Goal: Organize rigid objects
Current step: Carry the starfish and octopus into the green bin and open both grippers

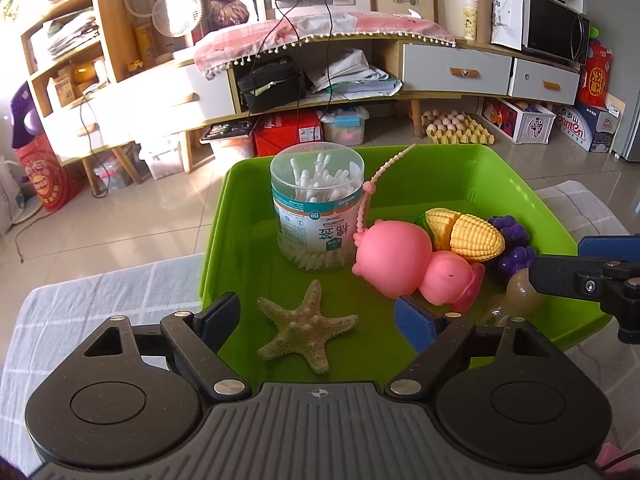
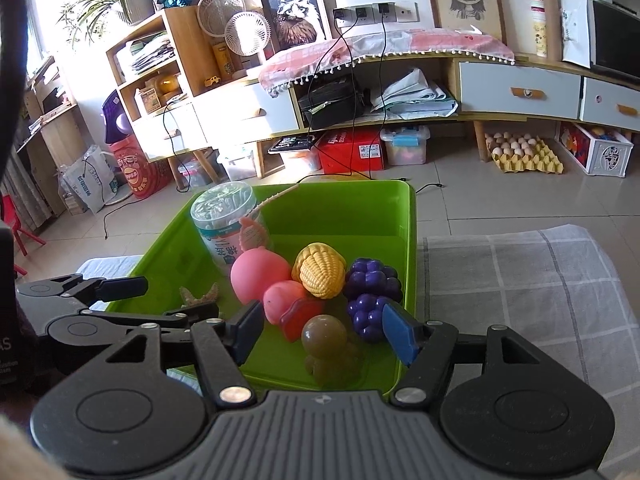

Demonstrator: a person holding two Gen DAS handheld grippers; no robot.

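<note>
**Toys gathered in the green bin**

The green bin (image 1: 500, 184) on the checked tabletop (image 2: 540, 280) holds a swab jar (image 1: 316, 208), pink toy (image 1: 404, 260), corn (image 1: 472, 236), grapes (image 2: 372, 292), starfish (image 1: 304, 328) and brown figure (image 2: 328, 344). Left tool (image 1: 320, 316) spread around the starfish; right tool (image 2: 324, 332) spread around the figure.

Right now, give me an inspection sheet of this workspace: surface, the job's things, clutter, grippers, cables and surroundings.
Surface: grey checked cloth under a green bin.
Job's things: all in the bin: cotton swab jar upright at the back left, pink pig toy, toy corn, purple grapes, brown figurine, starfish lying flat at the near left.
Clutter: nothing seen on the cloth.
Grippers: left gripper open, starfish between its fingers, untouched; right gripper open around the brown figurine.
Cables: black cables hang from wall sockets to the floor.
Surroundings: cabinet with drawers, egg trays, microwave.
</note>
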